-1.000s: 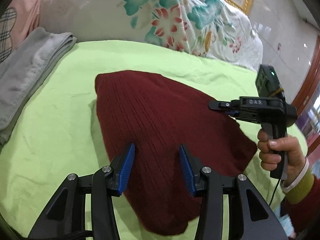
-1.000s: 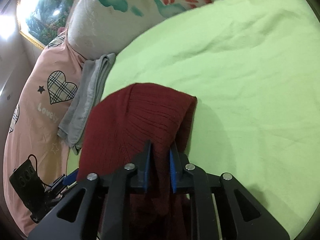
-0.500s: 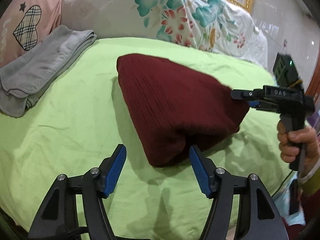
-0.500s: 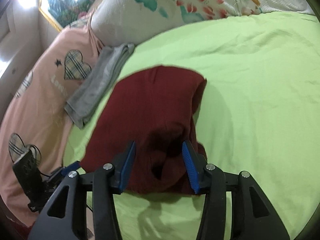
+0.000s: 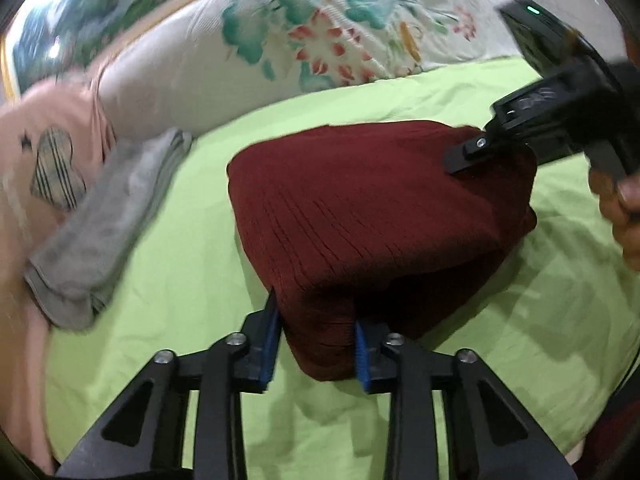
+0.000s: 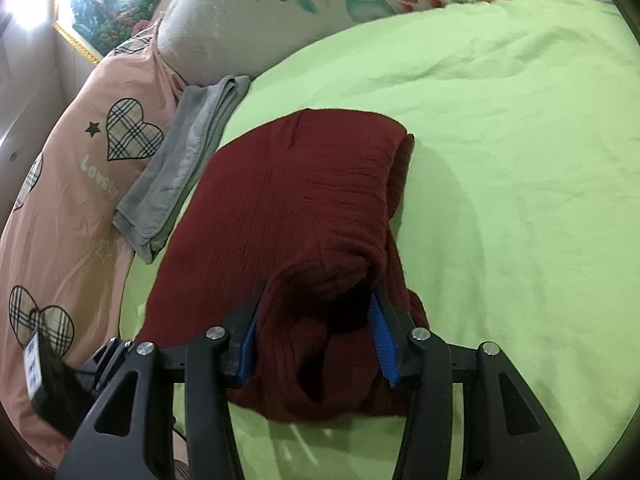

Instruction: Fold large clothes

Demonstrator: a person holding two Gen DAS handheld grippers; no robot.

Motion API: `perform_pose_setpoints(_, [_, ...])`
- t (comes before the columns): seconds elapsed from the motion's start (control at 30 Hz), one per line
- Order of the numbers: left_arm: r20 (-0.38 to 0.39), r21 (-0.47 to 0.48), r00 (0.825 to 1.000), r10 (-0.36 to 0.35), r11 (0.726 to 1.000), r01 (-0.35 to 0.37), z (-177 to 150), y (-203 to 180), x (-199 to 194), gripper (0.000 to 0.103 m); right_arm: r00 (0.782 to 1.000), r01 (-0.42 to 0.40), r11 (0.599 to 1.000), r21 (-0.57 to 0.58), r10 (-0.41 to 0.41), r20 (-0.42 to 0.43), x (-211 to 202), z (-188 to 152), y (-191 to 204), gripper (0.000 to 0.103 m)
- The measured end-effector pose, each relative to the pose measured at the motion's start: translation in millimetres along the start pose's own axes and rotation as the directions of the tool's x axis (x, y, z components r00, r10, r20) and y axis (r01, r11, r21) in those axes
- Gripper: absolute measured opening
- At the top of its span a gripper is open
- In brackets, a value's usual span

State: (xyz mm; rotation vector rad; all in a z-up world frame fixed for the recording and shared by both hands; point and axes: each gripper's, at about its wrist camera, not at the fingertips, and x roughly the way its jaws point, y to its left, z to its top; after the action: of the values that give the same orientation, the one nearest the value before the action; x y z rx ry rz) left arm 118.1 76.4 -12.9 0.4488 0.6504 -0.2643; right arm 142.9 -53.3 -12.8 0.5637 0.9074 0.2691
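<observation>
A folded dark red knit sweater lies on the lime green bed sheet; it also shows in the right wrist view. My left gripper has its blue pads closed around the sweater's near corner. My right gripper has its jaws around a thick bunched fold at the sweater's opposite end, squeezing it. The right gripper's tip also shows in the left wrist view, over the sweater's far right corner, held by a hand.
A folded grey garment lies left of the sweater by a pink heart-print pillow. A floral pillow runs along the head of the bed. The green sheet extends to the right.
Both grippers were open half a second ago. They have moved in onto opposite ends of the folded sweater and closed on it. The left view is blurred from motion.
</observation>
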Motion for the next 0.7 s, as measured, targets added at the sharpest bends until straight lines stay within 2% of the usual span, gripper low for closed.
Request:
perform_pose_setpoints(0.13, [0.053,0.087,0.997,0.051,0.995,-0.056,1.4,-8.3,-14.1,0.024,0.994,-0.061,0.998,-0.003,0.061,0.092,-27.9,0.1,-3.3,0.008])
perform_pose_setpoints(0.2, [0.069,0.164,0.994,0.085,0.982,-0.095,-3.7,-19.3,-15.3,0.024,0.995,-0.06,0.998,-0.001,0.059,0.084,-31.8,-2.9,-8.7,0.008])
perform_pose_setpoints(0.27, [0.062,0.227,0.992,0.112,0.966,-0.123,-10.8,-28.6,-6.1,0.024,0.999,-0.02,1.0,0.006,0.02,0.05,-23.7,-7.7,-17.0,0.008])
perform_pose_setpoints(0.37, [0.037,0.227,0.993,0.114,0.967,-0.12,-20.0,-30.8,3.2,0.025,1.0,-0.002,0.999,0.032,0.001,0.01,-6.1,-14.6,-25.7,0.008])
perform_pose_setpoints(0.43, [0.016,0.183,0.997,0.07,0.98,-0.072,-19.8,-21.7,0.0,0.027,1.0,0.0,0.999,0.037,-0.001,0.009,-1.7,-16.1,-26.2,0.009])
perform_pose_setpoints(0.5, [-0.009,0.118,1.0,-0.009,0.993,0.01,-19.2,-7.0,-5.9,0.034,1.0,-0.006,0.999,0.045,0.006,0.009,-4.6,-15.1,-26.3,0.013])
perform_pose_setpoints(0.57, [-0.025,0.059,0.996,-0.089,0.994,0.09,-21.1,8.5,-12.7,0.035,1.0,-0.012,0.998,0.054,0.011,0.019,-13.6,-13.4,-26.5,0.019])
perform_pose_setpoints(0.63, [-0.022,-0.008,0.983,-0.182,0.983,0.182,-22.7,26.6,-22.6,0.035,0.999,-0.009,0.999,0.054,0.006,0.049,-28.7,-12.4,-26.2,0.022])
perform_pose_setpoints(0.7, [0.011,-0.075,0.962,-0.272,0.959,0.272,-20.0,45.5,-33.6,0.034,0.994,-0.002,0.999,0.047,-0.003,0.105,-50.1,-10.3,-23.3,0.023])
